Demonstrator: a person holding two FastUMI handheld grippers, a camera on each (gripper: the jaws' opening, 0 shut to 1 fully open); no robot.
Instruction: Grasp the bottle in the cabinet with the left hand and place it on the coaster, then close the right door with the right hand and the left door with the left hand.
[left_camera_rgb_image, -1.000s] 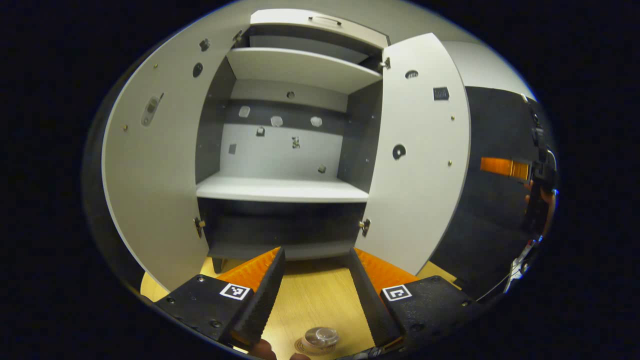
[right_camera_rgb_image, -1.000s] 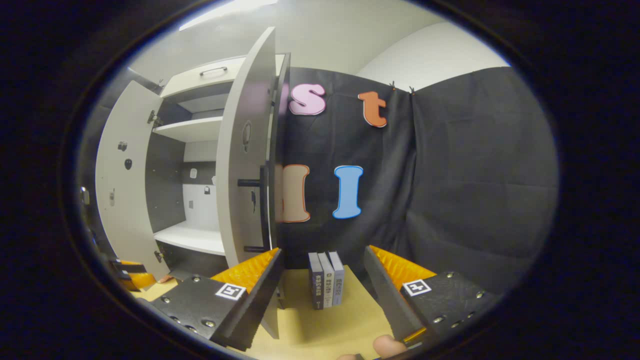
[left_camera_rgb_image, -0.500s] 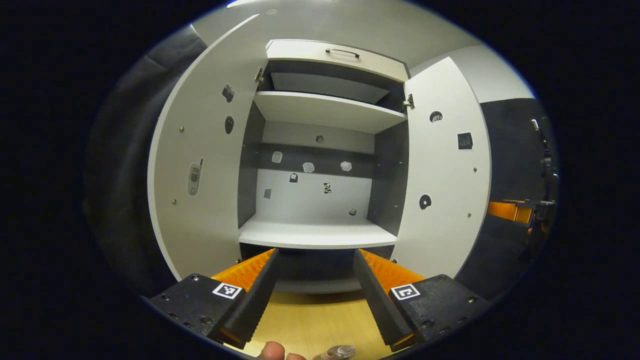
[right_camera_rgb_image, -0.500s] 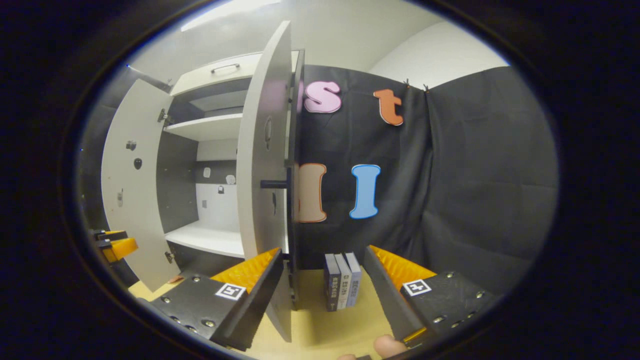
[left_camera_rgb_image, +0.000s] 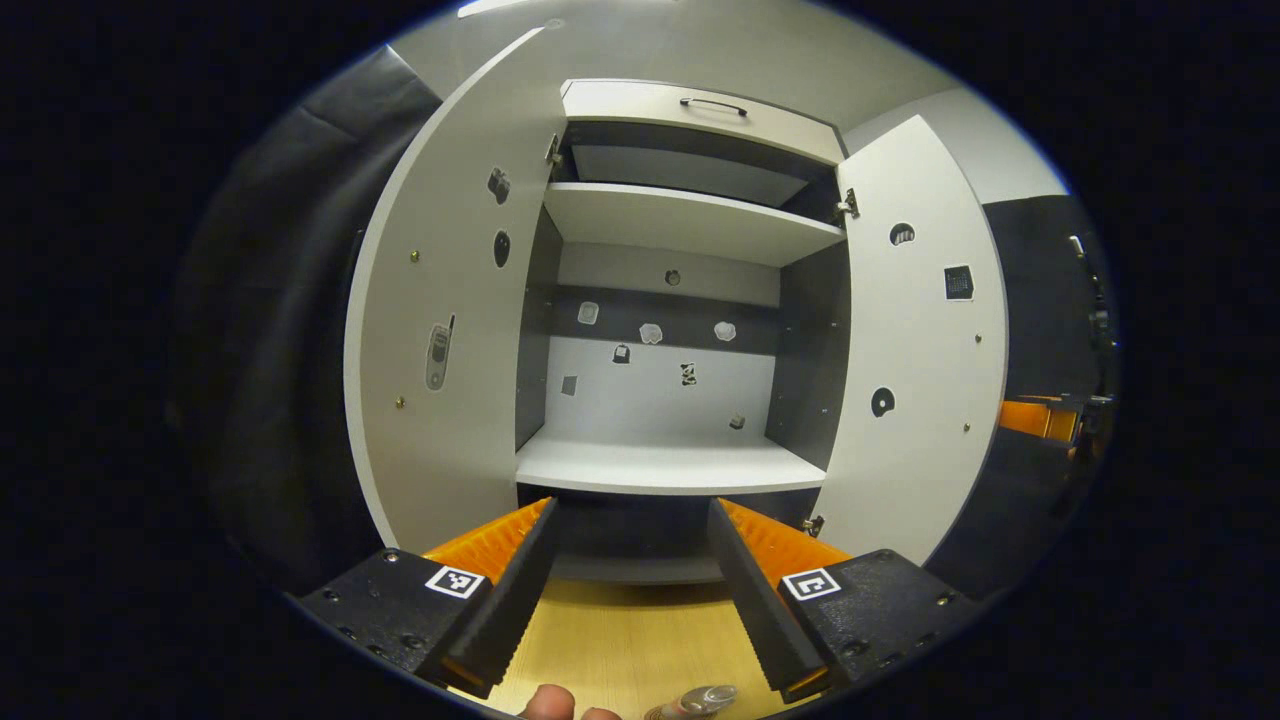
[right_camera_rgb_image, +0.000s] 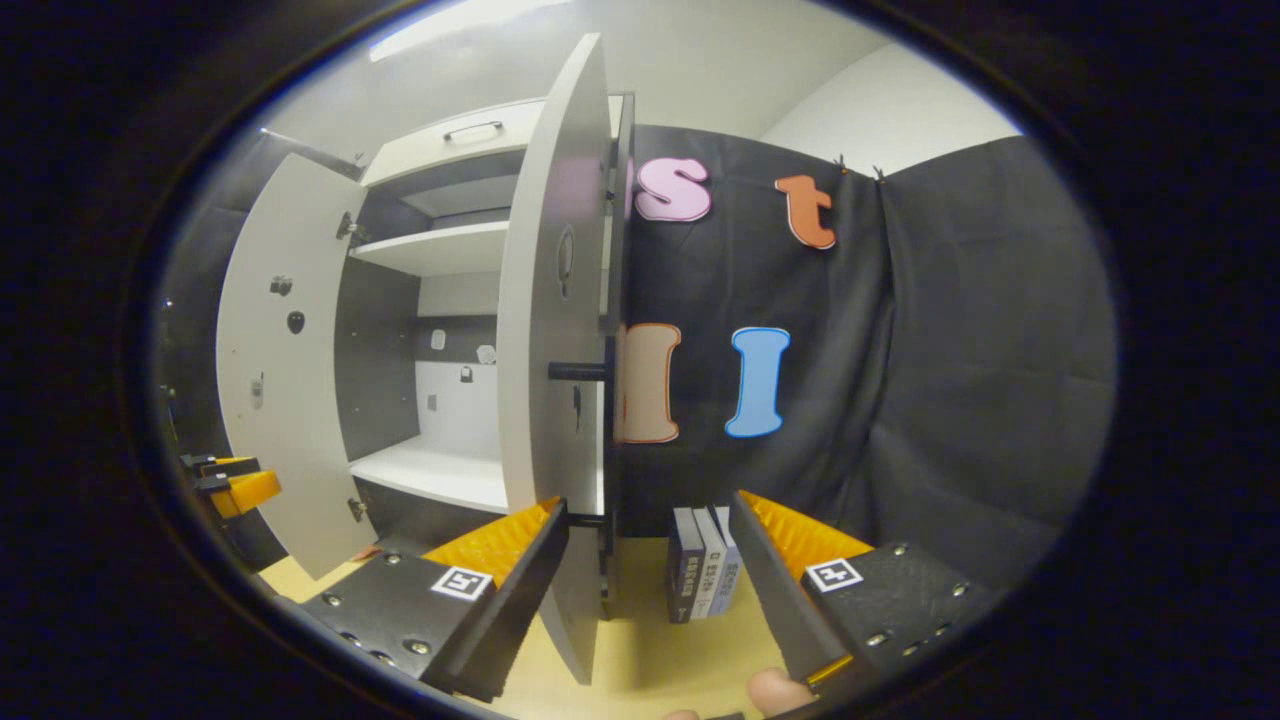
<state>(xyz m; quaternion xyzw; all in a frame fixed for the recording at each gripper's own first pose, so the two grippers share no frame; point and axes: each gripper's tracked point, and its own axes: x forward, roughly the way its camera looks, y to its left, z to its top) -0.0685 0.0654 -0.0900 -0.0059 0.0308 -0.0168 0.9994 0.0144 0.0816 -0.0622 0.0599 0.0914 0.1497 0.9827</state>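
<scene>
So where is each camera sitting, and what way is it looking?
Left gripper view: rides on the left gripper, facing straight into the open cabinet; its own open fingers and a fingertip show.
Right gripper view: rides on the right gripper, facing the right door edge-on, books behind; a fingertip shows.
Shared: both see the cabinet, both doors and the wooden table.

No words, brands or numbers can be read. Square black-and-white coded markers — patterns, not text — sit on the fingers of the left gripper (left_camera_rgb_image: 630, 585) and the right gripper (right_camera_rgb_image: 650, 590). Three books (right_camera_rgb_image: 706, 577) stand on the table with print on their spines, too small to read. Stickers inside the cabinet (left_camera_rgb_image: 665, 400) show pictures only.
</scene>
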